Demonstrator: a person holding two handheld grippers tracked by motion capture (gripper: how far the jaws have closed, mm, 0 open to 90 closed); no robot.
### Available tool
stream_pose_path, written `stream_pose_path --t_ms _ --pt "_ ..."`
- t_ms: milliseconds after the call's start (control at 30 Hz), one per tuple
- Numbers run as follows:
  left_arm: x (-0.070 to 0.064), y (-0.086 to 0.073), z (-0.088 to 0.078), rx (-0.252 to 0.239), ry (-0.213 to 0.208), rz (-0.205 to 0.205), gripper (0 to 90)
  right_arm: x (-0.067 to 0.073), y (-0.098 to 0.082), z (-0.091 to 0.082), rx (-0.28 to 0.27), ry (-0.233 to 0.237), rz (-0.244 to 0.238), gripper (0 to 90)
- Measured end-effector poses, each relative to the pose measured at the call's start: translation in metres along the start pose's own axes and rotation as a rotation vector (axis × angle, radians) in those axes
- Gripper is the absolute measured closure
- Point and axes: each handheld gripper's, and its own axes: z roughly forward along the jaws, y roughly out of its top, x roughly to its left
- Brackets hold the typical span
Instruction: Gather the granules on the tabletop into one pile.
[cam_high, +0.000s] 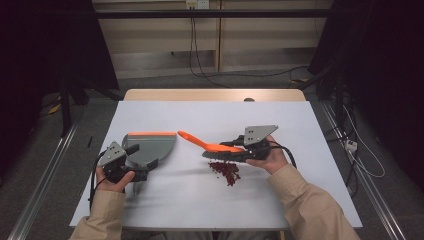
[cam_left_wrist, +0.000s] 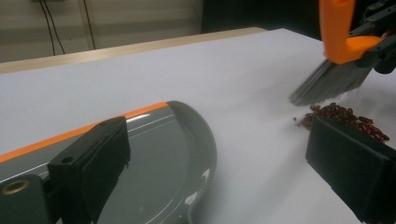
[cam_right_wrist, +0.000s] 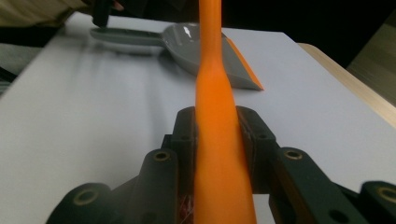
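Note:
My right gripper (cam_high: 228, 148) is shut on the orange handle of a brush (cam_high: 199, 143), which points left and away. Along its own jaws (cam_right_wrist: 218, 122) the handle (cam_right_wrist: 210, 56) is clamped between the pads. The grey bristles (cam_left_wrist: 327, 81) hang just over a small pile of red beans (cam_high: 226, 171), also seen beyond my left jaw pads (cam_left_wrist: 345, 119). A grey dustpan (cam_high: 150, 146) with an orange lip lies left of the beans. My left gripper (cam_high: 138, 162) stands open at the pan's rear (cam_left_wrist: 163, 154), jaws wide apart (cam_left_wrist: 217, 128), with its handle (cam_right_wrist: 126, 36) running toward the gripper.
Everything sits on a white board (cam_high: 200, 205) on a wooden table (cam_high: 215, 95). Bare white surface lies between dustpan and beans. Cables run across the floor behind the table (cam_high: 200, 70), and dark curtains stand on both sides.

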Motion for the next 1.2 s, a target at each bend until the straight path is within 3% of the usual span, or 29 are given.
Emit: stream_pose_path --t_ms 200,633,833,1200 --pt "0.001 0.000 0.000 0.000 0.001 -0.002 6.2 0.016 0.003 0.001 -0.018 0.058 0.055 71.2" --pt "0.001 0.000 0.000 0.000 -0.001 0.000 6.2 0.045 -0.010 0.005 -0.030 0.186 0.157 71.2" --pt "0.000 0.000 0.000 -0.001 0.001 -0.001 6.2 0.042 -0.019 0.011 0.023 0.197 0.177 71.3" --pt "0.001 0.000 0.000 0.000 0.001 0.001 6.2 0.022 -0.019 0.022 0.002 0.163 0.145 71.3"
